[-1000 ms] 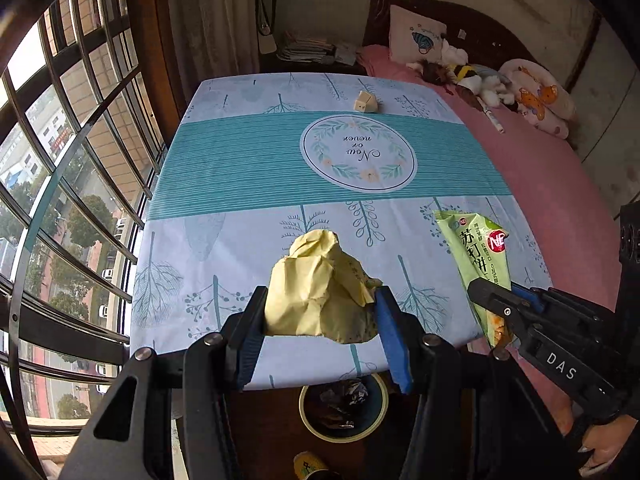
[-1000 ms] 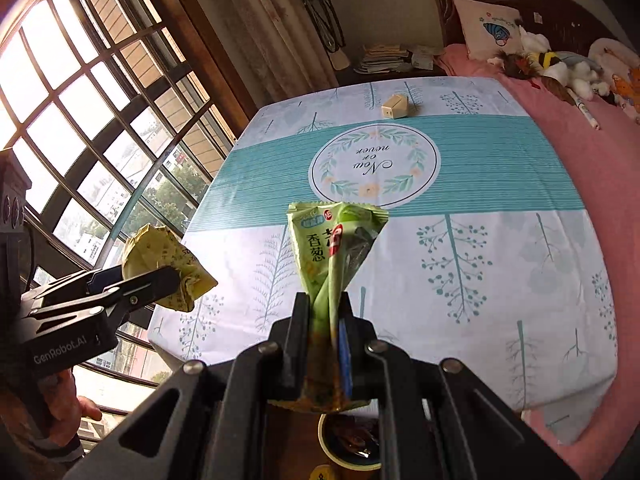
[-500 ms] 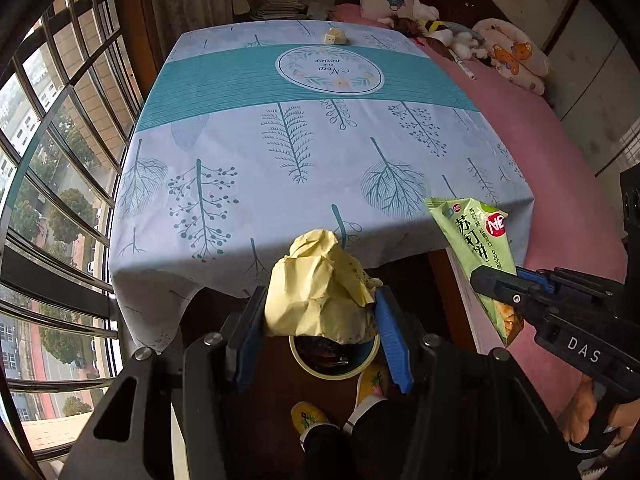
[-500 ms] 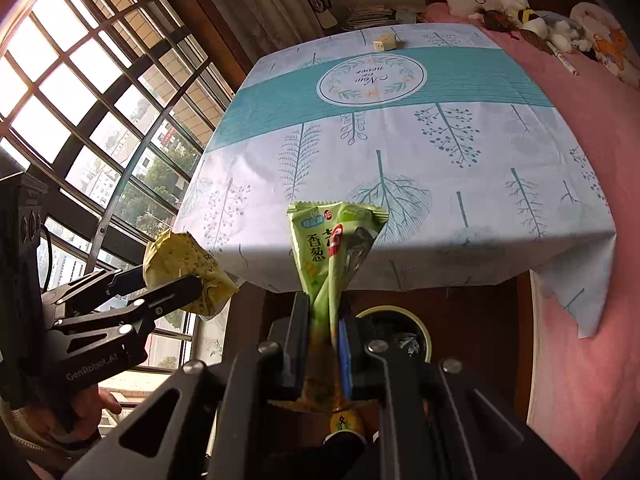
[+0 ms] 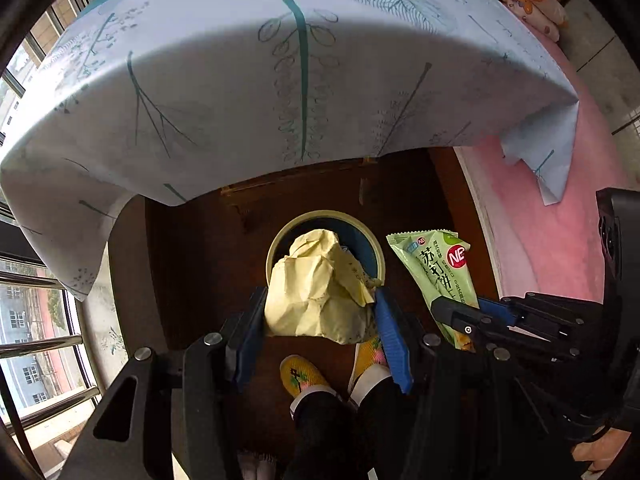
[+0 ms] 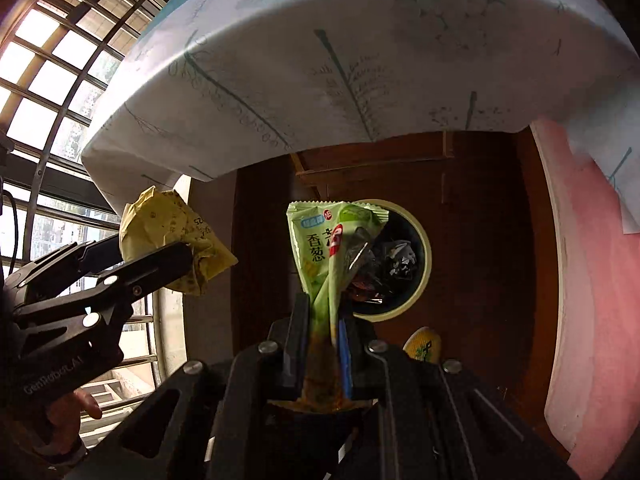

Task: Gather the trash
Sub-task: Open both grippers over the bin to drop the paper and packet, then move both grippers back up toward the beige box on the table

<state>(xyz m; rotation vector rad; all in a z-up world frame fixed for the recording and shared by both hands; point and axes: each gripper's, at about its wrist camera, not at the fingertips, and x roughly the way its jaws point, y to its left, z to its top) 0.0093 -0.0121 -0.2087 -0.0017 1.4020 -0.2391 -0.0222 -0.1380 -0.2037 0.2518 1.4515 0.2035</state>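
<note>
One crumpled yellow paper wad [image 5: 316, 292] between my left fingers, one green snack wrapper [image 6: 332, 248] between right; one trash bin [image 6: 420, 240] below; two slippers [image 5: 300, 374].

Green snack wrapper [image 5: 438, 276]: red "NE" roundel, Chinese characters 苏打饼; right wrist view shows 香葱 on it [image 6: 320, 248]; left gripper [image 6: 156, 256] body reads "GenRobot.AI".
</note>
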